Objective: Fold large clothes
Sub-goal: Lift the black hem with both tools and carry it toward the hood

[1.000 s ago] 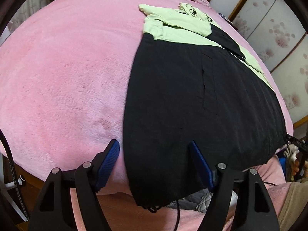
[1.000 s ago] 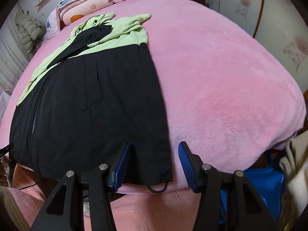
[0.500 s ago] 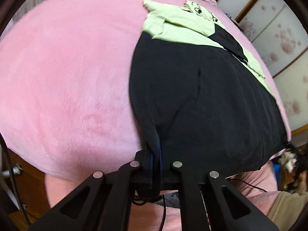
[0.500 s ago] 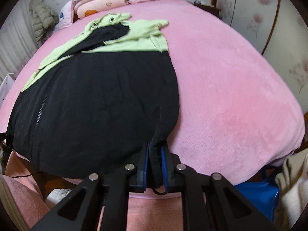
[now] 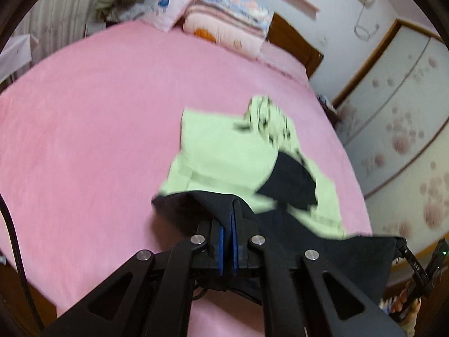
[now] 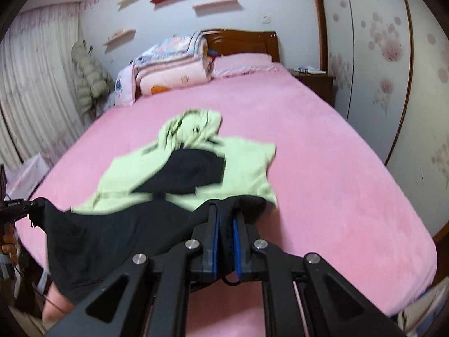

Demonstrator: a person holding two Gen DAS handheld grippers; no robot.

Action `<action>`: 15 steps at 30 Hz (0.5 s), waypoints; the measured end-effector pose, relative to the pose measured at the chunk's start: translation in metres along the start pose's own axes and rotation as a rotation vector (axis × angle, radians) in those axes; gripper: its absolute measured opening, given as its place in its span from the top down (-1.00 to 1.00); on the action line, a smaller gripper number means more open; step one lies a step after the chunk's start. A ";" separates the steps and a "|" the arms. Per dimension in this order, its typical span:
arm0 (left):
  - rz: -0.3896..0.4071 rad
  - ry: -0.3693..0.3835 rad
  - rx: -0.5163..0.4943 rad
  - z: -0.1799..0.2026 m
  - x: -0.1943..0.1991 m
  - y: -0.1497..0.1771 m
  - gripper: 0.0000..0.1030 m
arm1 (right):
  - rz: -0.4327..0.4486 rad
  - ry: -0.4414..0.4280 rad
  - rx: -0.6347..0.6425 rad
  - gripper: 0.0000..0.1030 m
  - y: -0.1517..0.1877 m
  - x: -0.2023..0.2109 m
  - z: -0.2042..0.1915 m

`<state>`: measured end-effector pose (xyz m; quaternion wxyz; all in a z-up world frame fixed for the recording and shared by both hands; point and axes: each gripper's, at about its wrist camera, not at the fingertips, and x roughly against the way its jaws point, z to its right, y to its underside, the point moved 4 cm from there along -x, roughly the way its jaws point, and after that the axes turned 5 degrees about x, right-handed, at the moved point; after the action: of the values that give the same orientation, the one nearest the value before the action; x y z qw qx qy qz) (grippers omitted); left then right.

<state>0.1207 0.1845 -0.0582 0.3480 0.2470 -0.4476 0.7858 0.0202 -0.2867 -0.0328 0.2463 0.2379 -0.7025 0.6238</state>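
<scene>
Left tool (image 5: 227,238) is clenched on the black hem of the jacket (image 5: 224,157), and the right tool (image 6: 224,241) is clenched on the same hem at its other corner, so the black edge hangs lifted between them above the near end of the bed (image 6: 322,154). Beyond the raised hem the jacket's pale green upper part and hood lie flat on the pink bed cover, with a black panel across the green. Folded quilts (image 6: 174,61) and a pillow (image 6: 241,63) sit at the far end by the headboard (image 6: 241,40).
</scene>
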 end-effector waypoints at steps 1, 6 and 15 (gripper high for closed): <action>0.016 -0.003 0.011 0.004 -0.007 -0.017 0.96 | 0.005 0.002 -0.016 0.85 -0.012 -0.008 0.003; 0.079 -0.039 0.070 0.008 -0.057 -0.084 0.96 | -0.001 0.032 -0.103 0.85 -0.075 -0.076 0.026; -0.010 -0.175 0.104 -0.008 -0.218 -0.121 0.94 | -0.146 0.098 -0.186 0.84 -0.094 -0.244 0.050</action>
<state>0.3515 0.1635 -0.1506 0.2979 0.3347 -0.4337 0.7818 0.2648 -0.3399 -0.1235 0.3462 0.2337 -0.7252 0.5473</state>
